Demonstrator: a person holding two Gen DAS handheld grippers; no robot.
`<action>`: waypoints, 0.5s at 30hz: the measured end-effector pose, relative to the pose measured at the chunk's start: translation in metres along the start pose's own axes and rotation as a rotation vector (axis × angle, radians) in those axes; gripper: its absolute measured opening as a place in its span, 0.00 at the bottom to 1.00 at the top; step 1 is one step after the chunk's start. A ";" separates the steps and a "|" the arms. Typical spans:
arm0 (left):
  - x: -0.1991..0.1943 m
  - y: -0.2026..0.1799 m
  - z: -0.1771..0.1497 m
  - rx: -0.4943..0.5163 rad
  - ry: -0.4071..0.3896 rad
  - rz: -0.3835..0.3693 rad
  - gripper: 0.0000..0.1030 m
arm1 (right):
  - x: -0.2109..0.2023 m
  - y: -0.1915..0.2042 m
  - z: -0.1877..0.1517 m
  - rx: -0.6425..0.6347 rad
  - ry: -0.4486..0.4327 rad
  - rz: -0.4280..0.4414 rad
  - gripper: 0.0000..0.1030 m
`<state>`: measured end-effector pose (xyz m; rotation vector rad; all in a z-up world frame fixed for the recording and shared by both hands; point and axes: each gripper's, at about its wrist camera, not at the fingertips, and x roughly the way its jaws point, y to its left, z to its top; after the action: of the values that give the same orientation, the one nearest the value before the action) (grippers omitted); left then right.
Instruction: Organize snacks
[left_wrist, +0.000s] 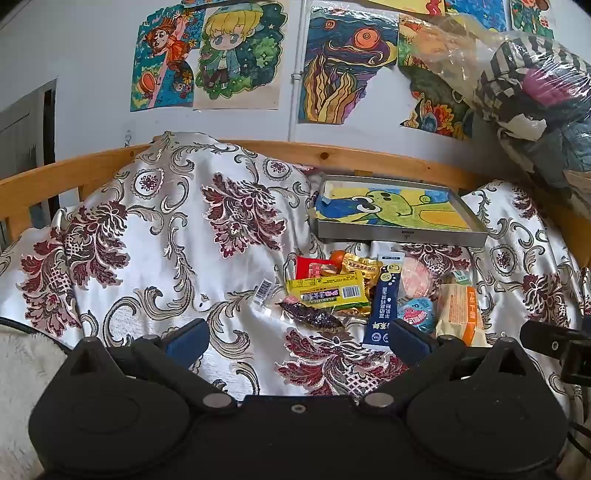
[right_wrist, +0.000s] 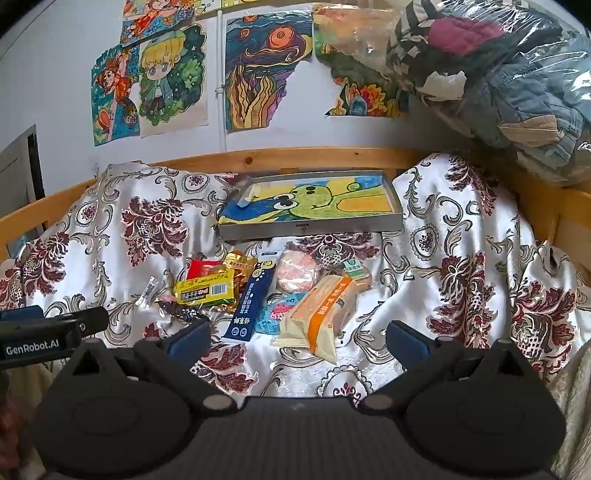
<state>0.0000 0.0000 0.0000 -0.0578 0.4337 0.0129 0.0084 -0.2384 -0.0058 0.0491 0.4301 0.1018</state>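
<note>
Several snack packets lie in a heap on the patterned bedspread (left_wrist: 177, 236), in front of a grey metal tray (left_wrist: 402, 236) lined with a green cartoon drawing. Among them are a yellow packet (left_wrist: 328, 291), a dark blue stick pack (left_wrist: 386, 299), an orange and cream cracker pack (right_wrist: 325, 314), a dark wrapped sweet (left_wrist: 314, 315) and a round pink snack (right_wrist: 295, 275). My left gripper (left_wrist: 297, 339) is open, just short of the heap, nothing between its fingers. My right gripper (right_wrist: 299, 341) is open too, with the cracker pack's near end between its fingertips, untouched.
A wooden bed rail (left_wrist: 354, 153) runs behind the tray. A clear plastic bag of clothes (right_wrist: 509, 81) bulges at the upper right. Drawings hang on the white wall (left_wrist: 85, 44). A small barcode wrapper (left_wrist: 263, 291) lies left of the heap. The tray (right_wrist: 314, 227) holds only the drawing.
</note>
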 end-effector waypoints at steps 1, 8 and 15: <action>0.000 0.000 0.000 0.000 0.000 0.000 0.99 | 0.000 0.000 0.000 0.000 0.000 0.000 1.00; 0.000 0.000 0.000 -0.001 0.000 0.000 0.99 | 0.000 -0.001 0.000 -0.002 0.003 0.001 1.00; 0.000 0.000 0.000 -0.001 0.000 -0.001 0.99 | 0.000 -0.001 -0.001 0.001 0.003 0.005 1.00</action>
<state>0.0000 0.0000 0.0000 -0.0588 0.4334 0.0125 0.0084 -0.2391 -0.0067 0.0506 0.4334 0.1066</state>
